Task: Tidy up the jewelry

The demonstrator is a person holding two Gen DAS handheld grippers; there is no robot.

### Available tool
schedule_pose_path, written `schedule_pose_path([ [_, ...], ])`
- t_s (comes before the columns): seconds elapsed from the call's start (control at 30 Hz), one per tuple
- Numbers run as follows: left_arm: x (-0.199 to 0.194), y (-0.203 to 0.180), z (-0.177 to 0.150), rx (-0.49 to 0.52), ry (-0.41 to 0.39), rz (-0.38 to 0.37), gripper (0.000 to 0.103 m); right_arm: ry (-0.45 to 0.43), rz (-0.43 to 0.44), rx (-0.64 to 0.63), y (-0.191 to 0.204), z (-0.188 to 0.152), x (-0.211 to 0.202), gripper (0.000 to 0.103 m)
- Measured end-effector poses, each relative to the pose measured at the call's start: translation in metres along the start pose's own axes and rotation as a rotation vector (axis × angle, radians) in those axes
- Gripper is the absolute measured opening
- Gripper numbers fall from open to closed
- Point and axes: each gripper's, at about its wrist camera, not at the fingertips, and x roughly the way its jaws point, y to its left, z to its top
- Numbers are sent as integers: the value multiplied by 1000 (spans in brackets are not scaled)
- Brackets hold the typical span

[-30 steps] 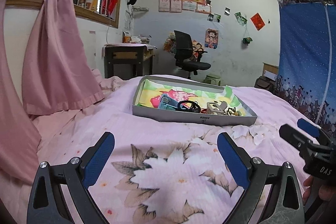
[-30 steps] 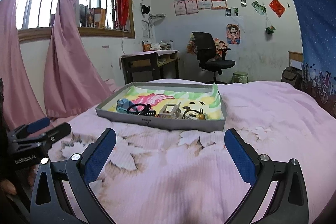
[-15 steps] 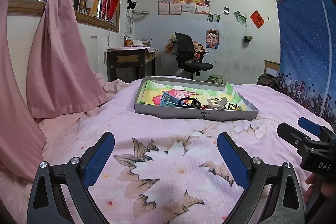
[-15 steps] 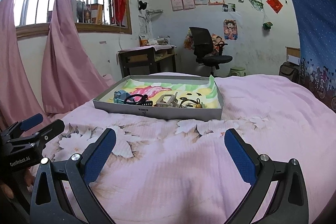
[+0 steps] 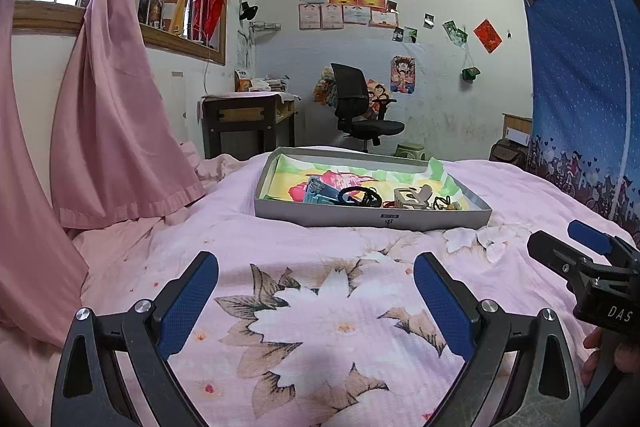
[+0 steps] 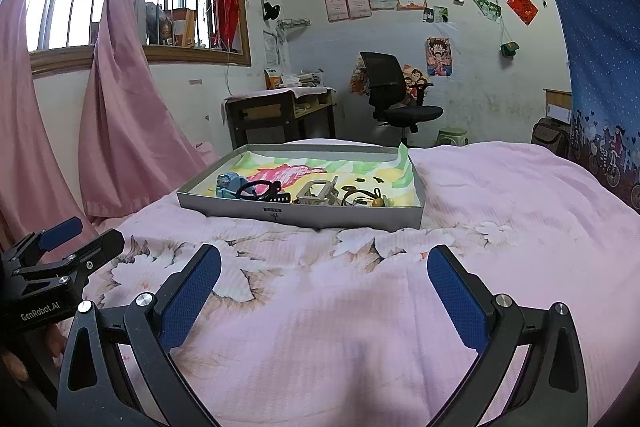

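A shallow grey box [image 5: 372,217] with a colourful paper lining sits on the pink floral bedspread, ahead of both grippers; it also shows in the right wrist view [image 6: 304,217]. Near its front wall lie jewelry pieces: a blue item [image 5: 318,191], black rings or bands [image 5: 358,197], a beige clip [image 5: 412,197] and small beads on cords [image 5: 446,205]. My left gripper [image 5: 316,297] is open and empty, low over the bedspread, well short of the box. My right gripper [image 6: 324,285] is open and empty, beside the left one.
A pink curtain [image 5: 116,115] hangs at the left and drapes onto the bed. Behind the bed stand a desk [image 5: 248,123], a black office chair [image 5: 360,107] and a blue patterned cloth [image 5: 580,99] at the right. The bedspread [image 5: 320,327] is soft and wrinkled.
Both grippers have dropped lower and pulled back a little, so the box looks flatter and farther. Both stay open and empty.
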Motion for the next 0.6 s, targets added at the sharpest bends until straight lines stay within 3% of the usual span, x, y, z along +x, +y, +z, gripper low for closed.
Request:
schedule_pose_path([
  [0.6,0,-2,1,5,2,-1,99,1,1,0,0,-1,0,102],
])
